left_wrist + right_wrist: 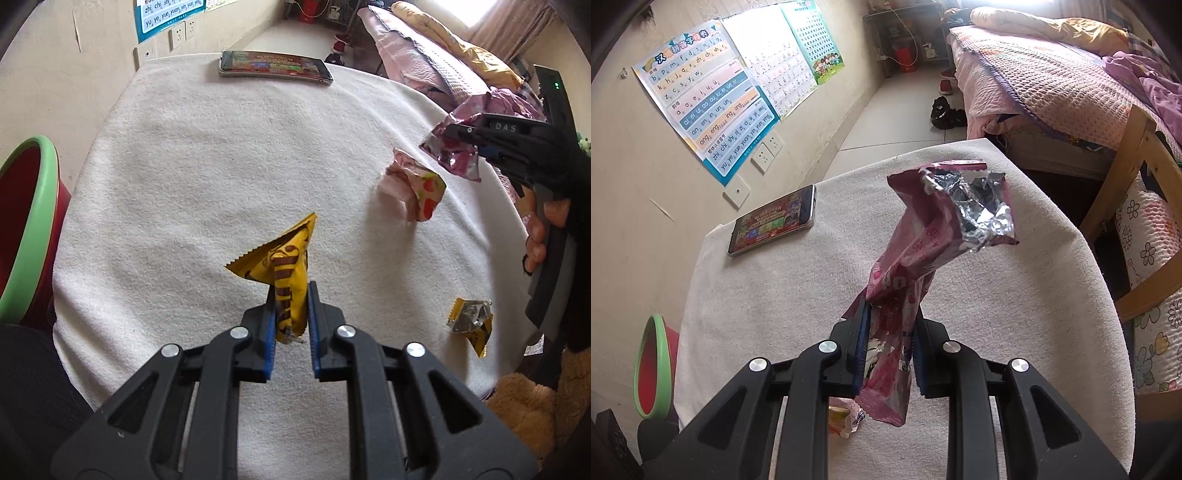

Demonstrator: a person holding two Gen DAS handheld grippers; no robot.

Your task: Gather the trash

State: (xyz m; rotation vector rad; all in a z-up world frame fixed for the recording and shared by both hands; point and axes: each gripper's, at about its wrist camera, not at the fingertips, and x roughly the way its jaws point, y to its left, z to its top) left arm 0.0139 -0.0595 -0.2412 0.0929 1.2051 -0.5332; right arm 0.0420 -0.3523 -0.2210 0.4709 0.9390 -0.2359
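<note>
Left gripper (291, 295) clamped on crumpled yellow snack wrapper (286, 273), lifted above white towel-covered table (184, 177). Right gripper (890, 317) pinches torn pink foil-lined wrapper (934, 236), raised above same table.

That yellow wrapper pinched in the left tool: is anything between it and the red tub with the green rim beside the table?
Nothing visible blocks it. The left hand-held gripper holds the yellow wrapper above the white cloth, and the cloth toward the green-rimmed tub at the left edge is bare. The phone lies at the far edge.
</note>
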